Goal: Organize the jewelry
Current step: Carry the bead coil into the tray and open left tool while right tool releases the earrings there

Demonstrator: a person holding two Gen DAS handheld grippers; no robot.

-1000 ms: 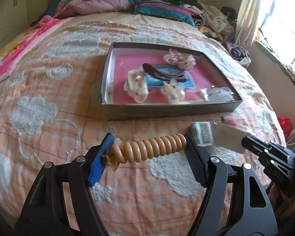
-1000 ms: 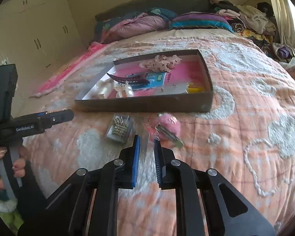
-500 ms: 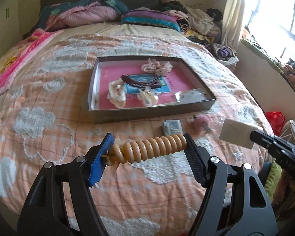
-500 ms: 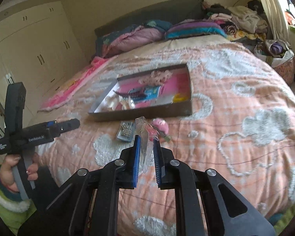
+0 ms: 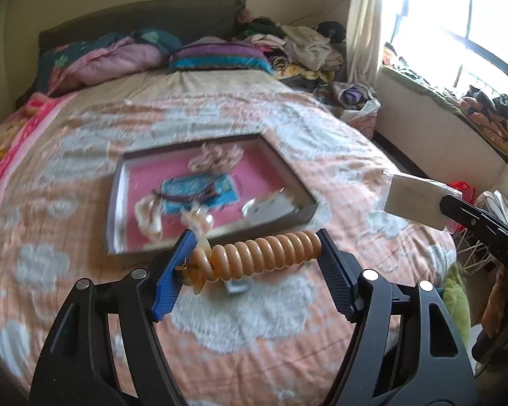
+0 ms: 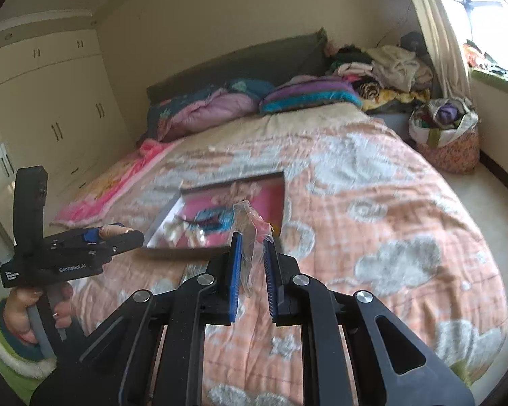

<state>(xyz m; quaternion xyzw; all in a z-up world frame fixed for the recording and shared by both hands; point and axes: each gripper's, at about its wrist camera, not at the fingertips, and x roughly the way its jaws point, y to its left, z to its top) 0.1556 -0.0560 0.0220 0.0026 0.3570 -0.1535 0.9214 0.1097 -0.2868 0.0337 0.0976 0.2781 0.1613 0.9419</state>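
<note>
Both grippers have lifted away from the bed compared with a second ago: the tray [image 5: 298,215] now sits smaller, mid-frame in both views, and the whole bed shows. Blur says I am still moving.

Left gripper [image 5: 255,260]: jaws spread fairly wide, clamped end to end on the orange coil hair tie [image 5: 257,257], which spans the gap in the lower centre of the left view. Grip unchanged over the last second.

Right gripper [image 6: 252,264]: jaws narrow, pinching a clear plastic packet [image 6: 249,233] that sticks up between the pads. It was on the blanket [image 6: 372,237] a second ago and is now off it. In the left view the same packet shows as a pale card [image 5: 413,199] at the right edge.

Judgement: both pieces are picked and clear of the bed; next is carrying them over the tray and dropping them in.

Around: tray already holds a blue card [image 5: 199,191], a dark hair clip, pale clips and a scrunchie near its far side, detail smeared. A small box [image 5: 237,286] lies on the blanket just under the coil. Pillows [image 6: 308,96] and laundry at top of frame, well apart.

In the way: the near wall of the tray must be cleared. The packet is floppy and may slip.
</note>
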